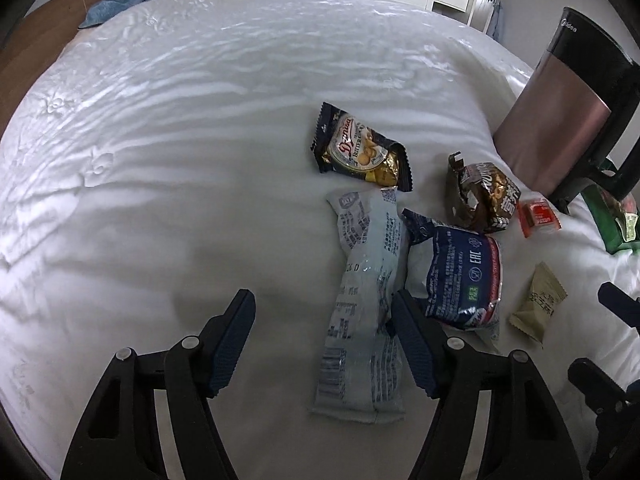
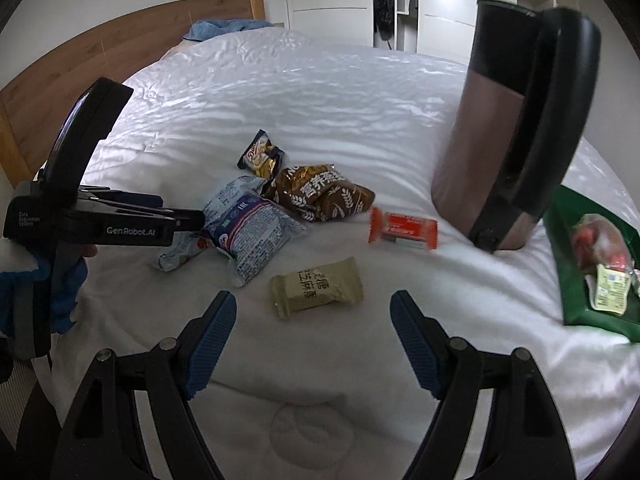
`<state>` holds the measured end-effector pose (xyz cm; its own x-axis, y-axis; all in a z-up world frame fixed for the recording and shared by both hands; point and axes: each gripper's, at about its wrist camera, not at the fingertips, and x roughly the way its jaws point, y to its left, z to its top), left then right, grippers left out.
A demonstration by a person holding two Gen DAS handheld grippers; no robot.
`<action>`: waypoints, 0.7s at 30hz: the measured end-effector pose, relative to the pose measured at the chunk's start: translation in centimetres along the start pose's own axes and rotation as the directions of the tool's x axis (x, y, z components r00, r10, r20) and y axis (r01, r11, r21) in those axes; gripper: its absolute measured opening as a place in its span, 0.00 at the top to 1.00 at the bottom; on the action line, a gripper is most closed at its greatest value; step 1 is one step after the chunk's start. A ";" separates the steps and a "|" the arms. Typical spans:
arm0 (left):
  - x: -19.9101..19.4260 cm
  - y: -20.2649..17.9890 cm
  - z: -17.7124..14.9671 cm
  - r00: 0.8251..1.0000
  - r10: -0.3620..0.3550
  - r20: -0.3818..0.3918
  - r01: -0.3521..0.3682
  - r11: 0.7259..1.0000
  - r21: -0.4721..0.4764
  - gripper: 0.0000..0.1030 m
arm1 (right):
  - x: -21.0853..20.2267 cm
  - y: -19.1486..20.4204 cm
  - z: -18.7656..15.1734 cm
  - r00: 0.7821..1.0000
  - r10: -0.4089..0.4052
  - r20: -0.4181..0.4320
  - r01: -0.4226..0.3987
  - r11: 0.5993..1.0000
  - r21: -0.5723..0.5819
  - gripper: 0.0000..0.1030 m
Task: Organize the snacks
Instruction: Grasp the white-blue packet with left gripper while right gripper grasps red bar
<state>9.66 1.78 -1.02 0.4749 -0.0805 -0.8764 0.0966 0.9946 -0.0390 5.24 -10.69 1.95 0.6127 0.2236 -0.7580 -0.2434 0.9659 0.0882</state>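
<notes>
Your left gripper (image 1: 323, 340) has its fingers spread wide and holds nothing; the long pale blue packet (image 1: 366, 308) lies between them on the white bed (image 1: 180, 160), and the right-side finger (image 1: 412, 344) is just beside its edge, I cannot tell if it touches. Your right gripper (image 2: 313, 342) is also wide open and empty, low over the bed, with the olive-beige candy packet (image 2: 316, 286) just ahead between the fingertips.

I take the tall brown-and-black kettle-like appliance (image 2: 504, 140) as the landmark; it stands on the bed and carries the word "Midea" near its top in the left wrist view. Just beside its base, on the far right side, lies a green bag (image 2: 588, 264) with a small labelled item on it. On its other side, near the base, is the small orange wrapped bar (image 2: 402, 228). Further left is the brown crumpled bag (image 2: 320, 194) with white Chinese letters and wheat drawings. Next comes the dark blue and white packet (image 2: 252, 232) with "EAC" mark, touching the pale blue packet. Beyond these, farthest from the appliance, is the dark cookie packet (image 1: 360, 148), reading "Danisa Butter Cookies"

In the right wrist view the left gripper body shows "GenRobot.AI"
</notes>
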 end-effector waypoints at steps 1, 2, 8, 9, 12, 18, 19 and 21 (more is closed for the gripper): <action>0.1 0.0 0.0 1.000 0.000 -0.001 0.000 1.000 0.001 0.37 | 0.1 -0.1 0.0 1.000 0.002 -0.001 -0.002 1.000 0.001 0.00; 0.3 0.0 0.1 1.000 -0.001 -0.001 0.001 1.000 0.001 0.37 | 0.3 -0.2 0.1 1.000 0.003 -0.001 -0.003 1.000 0.002 0.00; 1.2 0.2 0.5 1.000 -0.015 -0.002 0.015 1.000 -0.004 0.41 | 1.1 -1.6 0.3 1.000 -0.011 0.003 0.011 1.000 0.022 0.00; 1.3 0.2 0.4 1.000 -0.020 -0.002 0.020 1.000 -0.007 0.42 | 1.2 -2.0 0.4 1.000 -0.017 0.009 0.017 0.999 0.027 0.00; 1.5 0.2 0.5 1.000 -0.027 0.000 0.027 1.000 -0.009 0.42 | 1.3 -3.2 0.9 0.999 -0.032 0.030 0.031 0.998 0.046 0.00; 1.8 0.2 0.6 0.999 -0.033 0.003 0.033 0.999 -0.017 0.43 | 2.7 -5.2 2.3 0.996 -0.071 0.054 0.067 0.994 0.085 0.00; 1.9 0.2 0.6 0.999 -0.034 0.004 0.034 0.999 -0.016 0.43 | 3.0 -5.4 2.4 0.996 -0.073 0.053 0.068 0.993 0.093 0.00; 2.0 0.0 0.6 0.999 -0.037 0.006 0.037 0.999 -0.011 0.45 | 3.7 -5.7 2.8 0.996 -0.081 0.046 0.076 0.992 0.106 0.00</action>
<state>11.14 1.61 -2.46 0.4764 -0.1173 -0.8714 0.1048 0.9916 -0.0761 10.99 -15.02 0.41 0.6642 0.1504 -0.7322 -0.1156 0.9884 0.0982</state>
